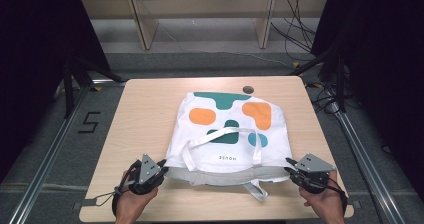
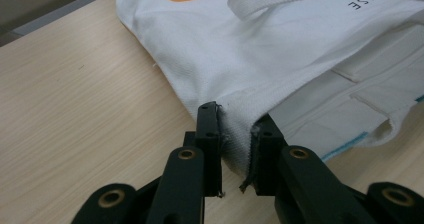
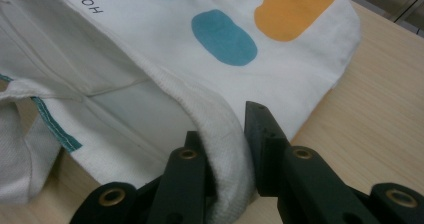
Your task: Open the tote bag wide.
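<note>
A white tote bag (image 1: 230, 129) with orange and teal patches lies flat on the wooden table (image 1: 140, 119), its open mouth toward me. One handle (image 1: 220, 133) lies across its top, and another handle (image 1: 257, 190) sticks out at the near edge. My left gripper (image 1: 162, 165) is shut on the mouth's near left corner, and in the left gripper view the thick hem (image 2: 235, 134) is pinched between the jaws. My right gripper (image 1: 289, 164) is shut on the near right corner, where the rolled rim (image 3: 225, 134) sits between its jaws.
A small dark round hole (image 1: 247, 89) is set in the table just beyond the bag. Wooden shelving (image 1: 145, 19) and loose cables (image 1: 295, 29) stand behind the table. Metal rails (image 1: 50, 149) run along both sides.
</note>
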Action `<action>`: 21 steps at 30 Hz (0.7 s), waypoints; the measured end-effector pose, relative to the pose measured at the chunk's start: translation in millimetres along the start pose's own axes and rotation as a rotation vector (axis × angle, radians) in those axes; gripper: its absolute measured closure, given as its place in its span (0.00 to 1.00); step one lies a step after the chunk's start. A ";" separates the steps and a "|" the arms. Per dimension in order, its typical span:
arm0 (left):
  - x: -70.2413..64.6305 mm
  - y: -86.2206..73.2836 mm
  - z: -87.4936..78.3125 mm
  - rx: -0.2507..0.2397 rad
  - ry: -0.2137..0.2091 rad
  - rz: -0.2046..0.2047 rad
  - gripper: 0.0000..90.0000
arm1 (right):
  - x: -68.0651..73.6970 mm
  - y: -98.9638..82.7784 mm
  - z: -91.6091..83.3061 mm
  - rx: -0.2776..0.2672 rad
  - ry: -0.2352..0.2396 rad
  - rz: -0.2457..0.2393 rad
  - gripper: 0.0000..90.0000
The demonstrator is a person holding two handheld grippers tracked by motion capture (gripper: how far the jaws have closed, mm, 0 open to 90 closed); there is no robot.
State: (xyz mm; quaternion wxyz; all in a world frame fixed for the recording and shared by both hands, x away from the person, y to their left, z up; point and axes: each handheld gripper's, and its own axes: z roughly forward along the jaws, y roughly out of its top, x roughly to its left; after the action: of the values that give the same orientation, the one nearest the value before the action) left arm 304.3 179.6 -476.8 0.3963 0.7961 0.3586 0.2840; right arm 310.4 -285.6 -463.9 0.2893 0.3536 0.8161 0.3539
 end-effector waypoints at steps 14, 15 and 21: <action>-4.4 12.6 -18.9 -0.072 -0.011 0.026 0.87 | -3.4 7.5 -11.3 -0.063 -0.008 0.015 0.88; -4.4 12.6 -18.9 -0.072 -0.011 0.026 0.87 | -3.4 7.5 -11.3 -0.063 -0.008 0.015 0.88; -14.2 26.2 -30.5 -0.144 -0.024 0.070 0.87 | -5.1 11.5 -15.1 -0.086 -0.017 0.016 0.88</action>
State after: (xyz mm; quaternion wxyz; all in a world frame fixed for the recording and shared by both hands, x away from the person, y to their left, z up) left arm 282.6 170.1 -441.4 0.4465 0.7809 0.3046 0.3131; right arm 306.7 -289.5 -445.0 0.3082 0.3503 0.7948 0.3880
